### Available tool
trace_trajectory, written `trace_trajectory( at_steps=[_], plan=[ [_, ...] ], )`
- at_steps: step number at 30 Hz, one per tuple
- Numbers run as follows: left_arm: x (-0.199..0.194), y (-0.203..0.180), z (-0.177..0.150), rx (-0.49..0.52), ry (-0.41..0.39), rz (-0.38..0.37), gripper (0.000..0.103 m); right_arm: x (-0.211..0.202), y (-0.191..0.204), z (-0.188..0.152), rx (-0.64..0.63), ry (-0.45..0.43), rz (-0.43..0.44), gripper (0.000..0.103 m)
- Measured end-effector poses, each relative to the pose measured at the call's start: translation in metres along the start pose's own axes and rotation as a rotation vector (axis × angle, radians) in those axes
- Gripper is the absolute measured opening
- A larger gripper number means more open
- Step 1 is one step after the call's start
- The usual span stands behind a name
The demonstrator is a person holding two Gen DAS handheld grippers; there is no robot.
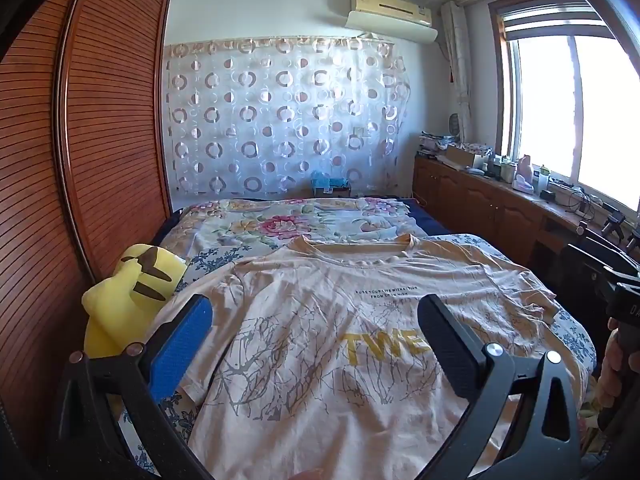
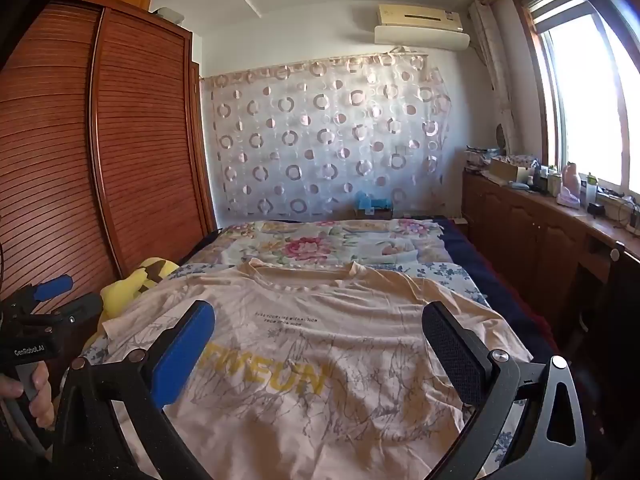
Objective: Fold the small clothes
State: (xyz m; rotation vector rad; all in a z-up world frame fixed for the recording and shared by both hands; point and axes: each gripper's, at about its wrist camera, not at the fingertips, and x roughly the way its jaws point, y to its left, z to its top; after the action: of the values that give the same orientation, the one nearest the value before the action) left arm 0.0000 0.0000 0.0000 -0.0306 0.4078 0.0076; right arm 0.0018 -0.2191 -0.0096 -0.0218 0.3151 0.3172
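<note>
A pale peach T-shirt with grey branch print and yellow letters lies spread flat, front up, on the bed, collar toward the far wall. It also shows in the right wrist view. My left gripper is open and empty, held above the shirt's lower left part. My right gripper is open and empty, held above the shirt's lower middle. The left gripper's body shows at the left edge of the right wrist view, and the right gripper's body at the right edge of the left wrist view.
The bed has a floral cover. A yellow plush toy lies at the bed's left edge beside the wooden wardrobe. A low wooden cabinet with clutter runs under the window on the right.
</note>
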Motion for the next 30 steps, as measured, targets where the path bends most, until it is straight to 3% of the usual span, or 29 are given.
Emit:
trace_trajectory(
  at_steps=[30],
  plan=[
    [-0.0012,-0.0013,-0.0006,0.01,0.0,-0.001,0.103,-0.0009,-0.0007,0.001,0.016,-0.02,0.011,0.103]
  ],
)
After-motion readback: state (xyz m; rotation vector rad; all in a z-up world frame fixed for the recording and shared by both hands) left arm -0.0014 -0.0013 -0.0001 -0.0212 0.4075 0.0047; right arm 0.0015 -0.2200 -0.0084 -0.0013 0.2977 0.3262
